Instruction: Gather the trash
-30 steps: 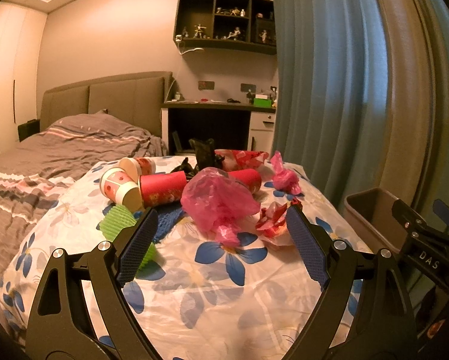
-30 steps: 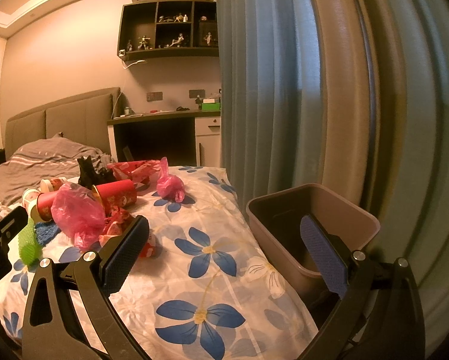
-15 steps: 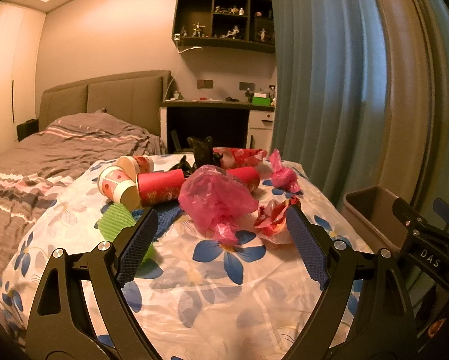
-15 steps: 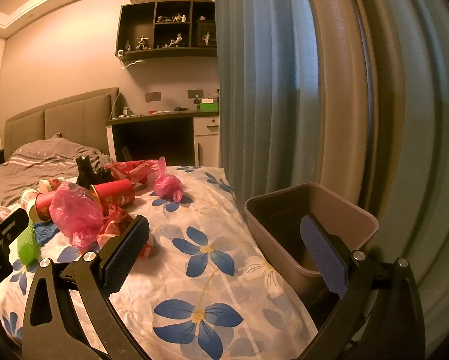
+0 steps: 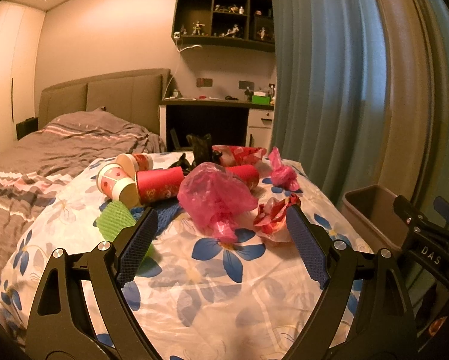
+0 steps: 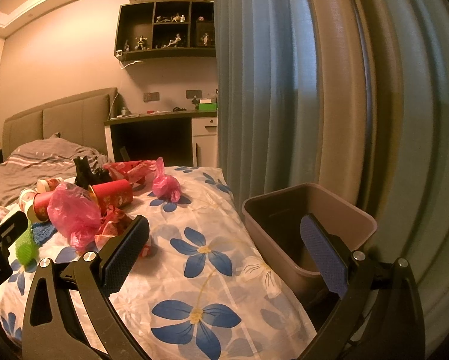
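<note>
1. Trash lies uncollected on the bed (image 5: pixel 224 294): a pink plastic bag (image 5: pixel 215 195), red paper cups (image 5: pixel 158 181) and crumpled wrappers (image 5: pixel 274 214) heaped together.
2. Left gripper (image 5: pixel 221 240) and right gripper (image 6: pixel 224 252) hang wide open, holding nothing.
3. The bin (image 6: pixel 284 231) beside the bed looks empty; by appearances, every piece remains to be picked up.

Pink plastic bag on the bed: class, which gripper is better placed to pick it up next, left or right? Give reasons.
Left. The left gripper faces the pink plastic bag with open jaws framing it. The right gripper, also open, faces the bin, with the bag off to its side.
</note>
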Demonstrator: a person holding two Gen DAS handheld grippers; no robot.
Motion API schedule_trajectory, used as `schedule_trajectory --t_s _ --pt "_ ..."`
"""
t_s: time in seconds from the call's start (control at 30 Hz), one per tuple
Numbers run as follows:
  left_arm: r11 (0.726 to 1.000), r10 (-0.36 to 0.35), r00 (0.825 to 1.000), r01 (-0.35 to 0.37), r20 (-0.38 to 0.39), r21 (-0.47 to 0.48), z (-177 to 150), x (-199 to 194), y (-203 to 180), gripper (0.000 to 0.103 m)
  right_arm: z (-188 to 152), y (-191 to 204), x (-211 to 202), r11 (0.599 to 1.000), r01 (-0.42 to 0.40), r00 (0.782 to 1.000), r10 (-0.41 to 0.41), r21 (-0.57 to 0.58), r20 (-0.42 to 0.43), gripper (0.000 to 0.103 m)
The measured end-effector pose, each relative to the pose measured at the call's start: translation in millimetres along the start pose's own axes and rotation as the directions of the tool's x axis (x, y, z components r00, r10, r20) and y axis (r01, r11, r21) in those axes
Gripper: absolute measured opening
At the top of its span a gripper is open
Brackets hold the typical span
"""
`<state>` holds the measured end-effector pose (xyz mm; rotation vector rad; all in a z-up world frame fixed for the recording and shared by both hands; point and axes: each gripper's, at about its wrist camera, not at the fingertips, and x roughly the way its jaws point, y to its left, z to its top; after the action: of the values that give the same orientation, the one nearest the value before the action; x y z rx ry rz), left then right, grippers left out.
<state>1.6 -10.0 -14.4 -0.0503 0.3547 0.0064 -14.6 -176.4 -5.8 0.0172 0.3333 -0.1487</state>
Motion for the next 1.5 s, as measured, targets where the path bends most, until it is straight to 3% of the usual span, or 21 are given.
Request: schedule_trajectory --t_s 1.5 --pt "1.0 0.001 1.0 -0.001 -0.014 -0.005 -5 3 0 0.086 1 6 7 1.0 -0.002 1.0 0.002 -0.001 0.003 0.098"
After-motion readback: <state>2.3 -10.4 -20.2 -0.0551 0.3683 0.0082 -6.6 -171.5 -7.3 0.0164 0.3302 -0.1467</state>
